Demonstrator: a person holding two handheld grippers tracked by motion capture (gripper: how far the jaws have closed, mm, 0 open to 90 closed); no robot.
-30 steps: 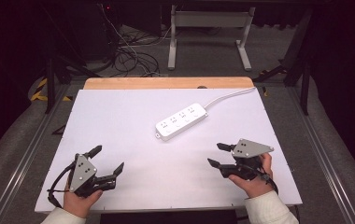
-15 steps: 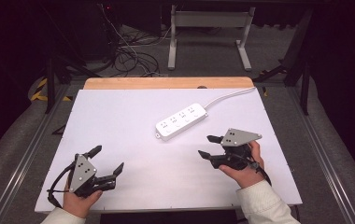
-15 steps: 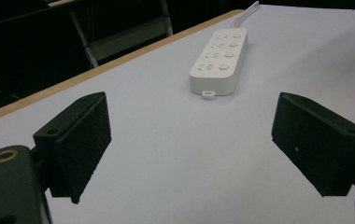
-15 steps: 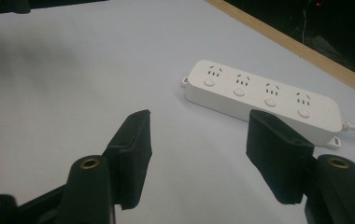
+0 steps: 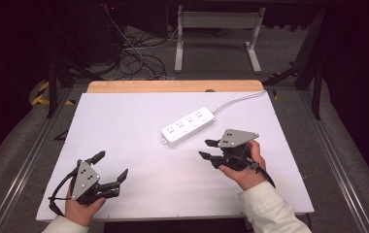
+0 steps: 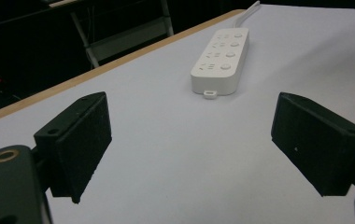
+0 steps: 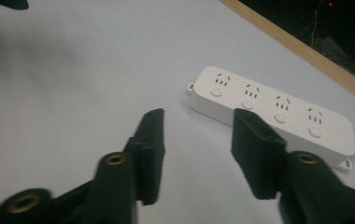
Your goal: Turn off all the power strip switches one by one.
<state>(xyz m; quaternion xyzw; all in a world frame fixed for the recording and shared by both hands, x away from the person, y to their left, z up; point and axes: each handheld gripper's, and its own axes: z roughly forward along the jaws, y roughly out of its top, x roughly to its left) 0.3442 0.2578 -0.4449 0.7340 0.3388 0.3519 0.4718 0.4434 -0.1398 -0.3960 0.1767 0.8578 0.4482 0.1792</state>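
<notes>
Now, power strip (image 5: 189,126): lying flat mid-table (image 5: 139,111), untouched.
Right claw (image 5: 209,148): jaws narrowing but parted, empty, hovering just beside it.
Left claw (image 5: 109,166): gaping wide, empty, well apart.

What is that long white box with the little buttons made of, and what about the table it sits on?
The long white four-socket power strip looks like smooth hard plastic: rounded moulded edges, an even matt-to-soft sheen. The table's flat white top seems a matt sheet or laminate, plain and glare-free; the pale brown strip along its far edge looks like wood, though that is uncertain.

White table (image 5: 139,121), power strip (image 5: 189,126)
</notes>
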